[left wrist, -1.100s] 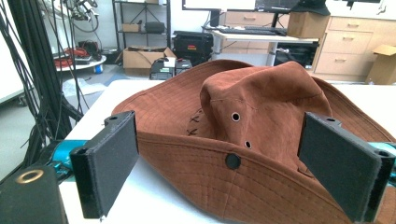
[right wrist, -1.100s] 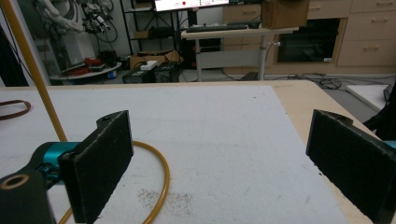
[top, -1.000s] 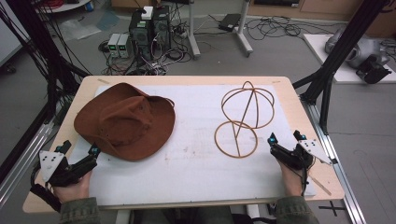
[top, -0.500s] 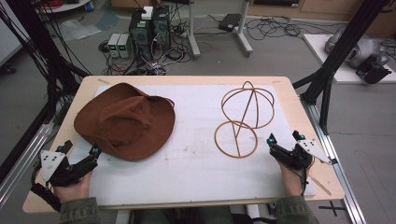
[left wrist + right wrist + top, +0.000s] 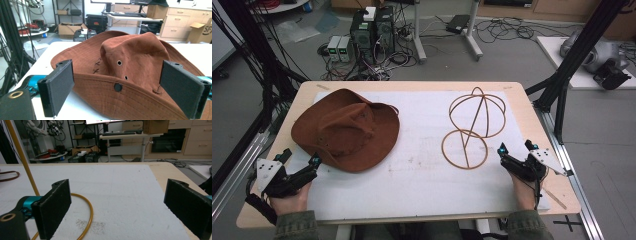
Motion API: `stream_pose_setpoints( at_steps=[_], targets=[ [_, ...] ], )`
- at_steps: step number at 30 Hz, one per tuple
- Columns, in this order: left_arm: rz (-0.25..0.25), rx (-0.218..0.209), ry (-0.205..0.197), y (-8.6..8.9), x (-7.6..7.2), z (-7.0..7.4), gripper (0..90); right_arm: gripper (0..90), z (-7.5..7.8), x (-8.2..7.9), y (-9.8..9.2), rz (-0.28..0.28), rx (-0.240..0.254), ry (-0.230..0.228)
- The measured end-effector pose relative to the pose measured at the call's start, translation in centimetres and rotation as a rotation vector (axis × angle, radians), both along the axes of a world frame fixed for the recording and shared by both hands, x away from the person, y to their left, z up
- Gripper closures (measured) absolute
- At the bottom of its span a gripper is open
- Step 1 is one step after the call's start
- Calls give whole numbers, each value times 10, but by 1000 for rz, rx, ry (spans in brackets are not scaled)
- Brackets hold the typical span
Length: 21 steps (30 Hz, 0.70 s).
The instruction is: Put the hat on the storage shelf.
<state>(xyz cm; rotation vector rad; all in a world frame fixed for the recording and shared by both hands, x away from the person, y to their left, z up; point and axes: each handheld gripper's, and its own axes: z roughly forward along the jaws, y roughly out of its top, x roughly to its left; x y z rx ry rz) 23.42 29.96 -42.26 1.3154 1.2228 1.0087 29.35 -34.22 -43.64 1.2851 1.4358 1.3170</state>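
The brown hat (image 5: pixel 346 129) lies left of the wire stand (image 5: pixel 473 127), on the white mat (image 5: pixel 422 175). It looks soft and floppy (so light too). The left gripper (image 5: pixel 304 172), jaws apart, should pinch the near brim. The right gripper (image 5: pixel 512 157) is apart too.

"SF" on a cardboard box (image 5: pixel 200 31), partly cut off
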Motion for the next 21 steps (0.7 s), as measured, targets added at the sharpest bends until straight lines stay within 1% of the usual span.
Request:
stream_pose_setpoints(
  at_steps=[1, 2, 5, 8, 9, 10, 12, 13, 14, 15, 17, 18, 20, 21],
  targets=[
    [-5, 2, -1, -1, 1, 0, 128, 66, 0, 0, 0, 2, 7, 4],
    [-17, 10, -1, -2, 4, 0, 128, 66, 0, 1, 0, 3, 4, 1],
    [-24, 14, 2, -4, 7, 1, 126, 66, 0, 0, 0, 4, 3, 3],
    [-40, 30, 9, -5, 13, 3, 125, 66, -1, 1, 0, 7, 0, 3],
    [-55, 34, 12, -5, 16, 4, 125, 66, -1, 1, 1, 11, 3, 10],
    [-55, 34, 12, -5, 16, 4, 125, 66, -1, 1, 1, 11, 3, 10],
    [-53, 49, 10, -4, 19, 3, 125, 66, -1, 1, 1, 15, -1, 14],
    [-53, 49, 10, -4, 21, 3, 125, 66, -1, 1, 1, 15, -1, 14],
    [-62, 31, 16, -2, 25, 3, 125, 66, -1, 1, 2, 17, -2, 15],
    [-62, 31, 16, -2, 25, 3, 125, 66, -2, 1, 2, 18, -7, 15],
    [-68, 33, 31, -1, 28, 4, 119, 66, -2, 1, 3, 18, -3, 17],
    [-85, 42, 44, -1, 32, 5, 118, 66, -2, 1, 2, 18, -7, 14],
    [-91, 43, 48, -2, 34, 6, 118, 66, -2, 2, 2, 16, -9, 15],
    [-104, 54, 63, -3, 37, 7, 117, 66, -2, 2, 3, 16, -7, 19]
  ],
)
